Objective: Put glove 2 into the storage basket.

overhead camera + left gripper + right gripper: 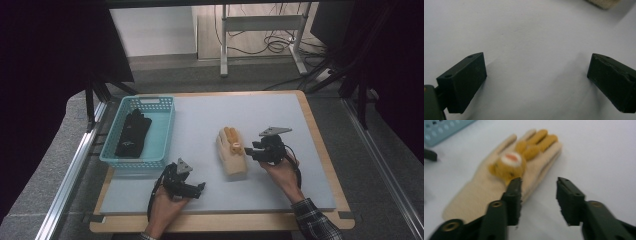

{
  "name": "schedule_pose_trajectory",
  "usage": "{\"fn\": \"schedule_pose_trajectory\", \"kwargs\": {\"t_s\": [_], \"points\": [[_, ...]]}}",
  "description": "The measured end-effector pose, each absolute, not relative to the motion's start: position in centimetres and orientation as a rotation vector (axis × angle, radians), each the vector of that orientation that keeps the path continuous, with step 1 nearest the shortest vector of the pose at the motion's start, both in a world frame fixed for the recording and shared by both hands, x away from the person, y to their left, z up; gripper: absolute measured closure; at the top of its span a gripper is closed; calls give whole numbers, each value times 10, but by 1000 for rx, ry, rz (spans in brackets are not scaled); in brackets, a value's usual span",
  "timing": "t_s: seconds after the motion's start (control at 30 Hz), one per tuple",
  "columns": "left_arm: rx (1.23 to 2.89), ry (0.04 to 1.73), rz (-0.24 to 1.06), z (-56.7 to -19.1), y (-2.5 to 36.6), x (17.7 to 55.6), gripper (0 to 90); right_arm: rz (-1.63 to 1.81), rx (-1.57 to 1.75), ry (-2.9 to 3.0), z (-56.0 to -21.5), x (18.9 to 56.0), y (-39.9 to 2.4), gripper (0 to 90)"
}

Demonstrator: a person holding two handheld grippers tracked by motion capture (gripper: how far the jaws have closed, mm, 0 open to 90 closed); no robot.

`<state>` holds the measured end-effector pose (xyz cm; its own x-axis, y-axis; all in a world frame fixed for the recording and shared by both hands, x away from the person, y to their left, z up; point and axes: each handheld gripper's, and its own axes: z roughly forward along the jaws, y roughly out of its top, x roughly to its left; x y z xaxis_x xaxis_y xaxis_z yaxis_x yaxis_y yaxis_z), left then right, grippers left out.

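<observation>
A cream knitted glove lies flat near the middle of the white table, fingers pointing away, with an orange plush animal sewn on its back. My right gripper sits at the glove's right edge, level with the plush. In the right gripper view the jaws stand apart: one fingertip hangs over the edge of the glove just below the plush animal, the other over bare table, and nothing is pinched. My left gripper rests near the front edge, its jaws wide apart over bare table.
A light blue plastic basket stands at the table's left with a black glove inside. The basket's corner appears at the top left of the right gripper view. A cream glove corner pokes into the left gripper view.
</observation>
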<state>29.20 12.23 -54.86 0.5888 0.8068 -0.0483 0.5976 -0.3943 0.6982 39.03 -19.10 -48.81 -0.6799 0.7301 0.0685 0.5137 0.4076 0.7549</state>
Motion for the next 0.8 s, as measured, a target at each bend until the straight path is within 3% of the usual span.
{"fn": "schedule_pose_trajectory", "kwargs": {"t_s": [0.2,0.27,0.8], "points": [[2130,1110,392,-549,122,292,27,1104,1021,2440,-501,380,-202,842],[2131,1110,392,-549,122,292,27,1107,1005,2463,-506,376,-202,883],[2131,1109,393,-549,122,292,28,1106,889,2563,-524,358,-176,884]]}}
